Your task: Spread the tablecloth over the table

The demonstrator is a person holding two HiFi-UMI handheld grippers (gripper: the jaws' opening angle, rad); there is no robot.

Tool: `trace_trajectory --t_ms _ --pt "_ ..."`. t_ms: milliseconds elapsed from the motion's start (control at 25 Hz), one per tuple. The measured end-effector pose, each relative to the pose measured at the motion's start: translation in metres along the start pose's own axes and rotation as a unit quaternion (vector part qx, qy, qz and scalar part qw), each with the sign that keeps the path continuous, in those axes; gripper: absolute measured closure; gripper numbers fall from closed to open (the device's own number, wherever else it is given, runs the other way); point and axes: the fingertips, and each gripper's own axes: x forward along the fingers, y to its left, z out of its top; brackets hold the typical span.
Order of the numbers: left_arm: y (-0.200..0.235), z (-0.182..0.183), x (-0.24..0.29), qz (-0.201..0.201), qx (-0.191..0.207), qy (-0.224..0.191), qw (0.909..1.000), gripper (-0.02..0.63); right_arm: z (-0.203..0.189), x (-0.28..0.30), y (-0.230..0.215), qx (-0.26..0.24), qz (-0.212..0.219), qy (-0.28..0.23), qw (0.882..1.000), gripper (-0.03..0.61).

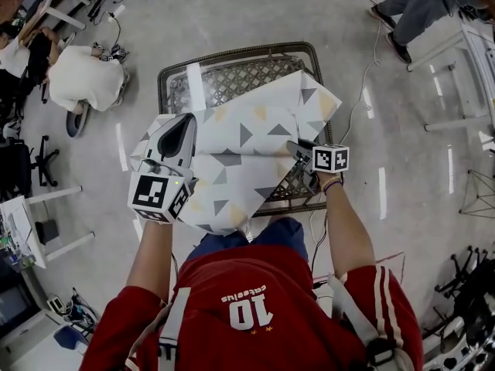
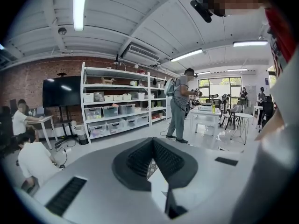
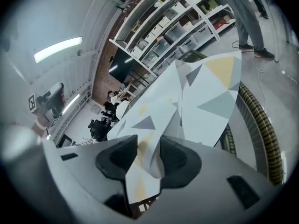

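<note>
The tablecloth (image 1: 247, 153), white with grey and yellow triangles, lies partly folded over a small table with a woven mesh top (image 1: 232, 79). The far left part of the mesh is bare. My left gripper (image 1: 184, 134) holds the cloth's near left part, and in the left gripper view (image 2: 153, 146) a white strip of cloth (image 2: 159, 185) is pinched between the dark pads. My right gripper (image 1: 300, 153) is at the cloth's right edge. In the right gripper view (image 3: 148, 146) a folded band of the cloth (image 3: 205, 97) runs between its pads and fills the gap.
A person in white crouches on the floor at the far left (image 1: 85, 76). Another person stands at the far right (image 1: 421, 10). White furniture legs (image 1: 54, 195) stand at the left and cables trail by the table's right side (image 1: 363, 91). The table's rim (image 3: 261, 125) curves at my right.
</note>
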Motion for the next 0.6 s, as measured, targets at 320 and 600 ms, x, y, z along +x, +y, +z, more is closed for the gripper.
trace_trajectory --t_ms 320,600 --pt "0.000 0.005 -0.013 0.014 -0.001 -0.013 0.9998 0.607 0.031 -0.022 0.026 -0.027 0.059 -0.059 0.996 0.560" --pt "0.020 0.024 -0.037 0.039 -0.007 -0.035 0.9986 0.607 0.067 -0.032 0.070 -0.124 0.047 -0.066 0.989 0.563"
